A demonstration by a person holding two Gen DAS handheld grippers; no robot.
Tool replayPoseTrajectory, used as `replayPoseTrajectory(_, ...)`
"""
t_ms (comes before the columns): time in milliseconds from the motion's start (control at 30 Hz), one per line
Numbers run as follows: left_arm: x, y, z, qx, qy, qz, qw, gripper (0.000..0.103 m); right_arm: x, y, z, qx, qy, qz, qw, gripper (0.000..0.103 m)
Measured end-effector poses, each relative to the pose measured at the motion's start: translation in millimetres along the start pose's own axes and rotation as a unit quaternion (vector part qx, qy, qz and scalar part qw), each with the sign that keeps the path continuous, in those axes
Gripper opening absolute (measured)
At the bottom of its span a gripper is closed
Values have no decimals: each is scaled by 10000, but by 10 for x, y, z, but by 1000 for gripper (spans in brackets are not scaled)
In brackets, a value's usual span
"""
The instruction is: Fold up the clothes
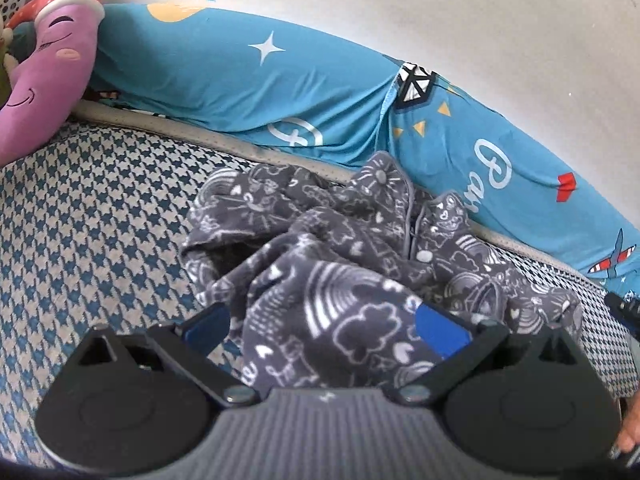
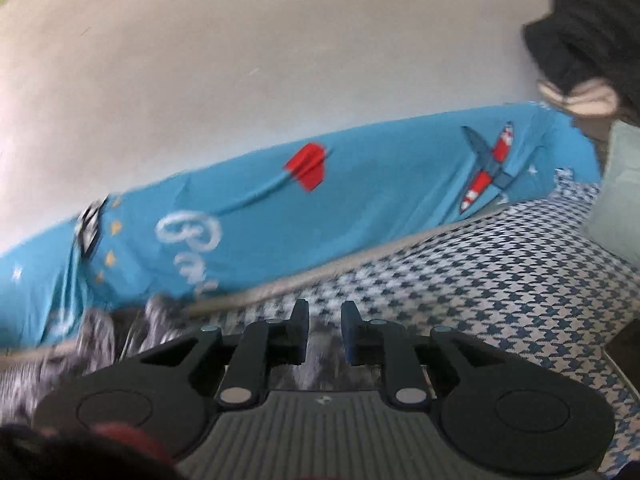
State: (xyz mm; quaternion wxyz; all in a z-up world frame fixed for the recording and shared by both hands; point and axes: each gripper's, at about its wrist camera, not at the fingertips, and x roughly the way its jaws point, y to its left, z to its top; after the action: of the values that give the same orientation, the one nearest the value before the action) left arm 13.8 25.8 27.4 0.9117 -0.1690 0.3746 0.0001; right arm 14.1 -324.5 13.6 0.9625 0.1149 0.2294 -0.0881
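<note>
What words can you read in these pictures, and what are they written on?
"Pay", white curly letters on the blue pillow; the rest is hidden behind the grey pyjamas.
The same writing in the right wrist view is too blurred to read.
A white round sign on the pillow is partly hidden.

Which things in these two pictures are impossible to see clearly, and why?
- Grey patterned garment, left wrist view: crumpled, so its type and full outline are hidden; its near edge lies behind the left hand-held gripper.
- Same garment, right wrist view: motion blur hides whether the right hand-held gripper is touching it.
- Dark cloth, right wrist view: cut off by the edge.
</note>
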Motion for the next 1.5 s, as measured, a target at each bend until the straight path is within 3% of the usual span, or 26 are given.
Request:
replayPoseTrajectory(133,4,-80,11,32,-86,9,10000,103,-140,132,-146,-325,341,622,9969,21)
replayPoseTrajectory(300,-3,-158,0,176,-177,44,9997,103,-255,397,-358,-818,823,1460,9824,36)
replayPoseTrajectory(500,-12,-127,6,162,-100,-2,9998,103,-289,759,-722,-1923,1204,1915,9549,47)
replayPoseTrajectory(633,0,-110,14,107,-32,-43,9999,103,-248,880,-865,-2335,1275,1943,9442,53)
replayPoseTrajectory(900,28,-116,10,131,34,-25,9999,103,-72,882,-904,-2349,1210,1539,9521,54)
replayPoseTrajectory(1000,41,-120,4,135,63,-26,9999,103,-6,835,-885,-2198,1276,1452,9562,30)
replayPoseTrajectory(1033,43,-121,2,141,63,-19,9999,103,-19,812,-851,-2121,1244,1410,9590,16)
replayPoseTrajectory(1100,46,-122,1,145,59,-6,9999,103,-50,761,-773,-1950,1161,1310,9651,11)
replayPoseTrajectory(1300,39,-90,8,115,38,101,9999,103,-335,285,-219,-715,230,309,9967,10)
replayPoseTrajectory(1400,37,-67,6,112,39,182,9998,103,-453,-8,-1,-220,-221,-446,9985,10)
replayPoseTrajectory(1500,31,-36,8,83,24,262,9996,103,-578,-255,139,23,-667,-1300,9893,10)
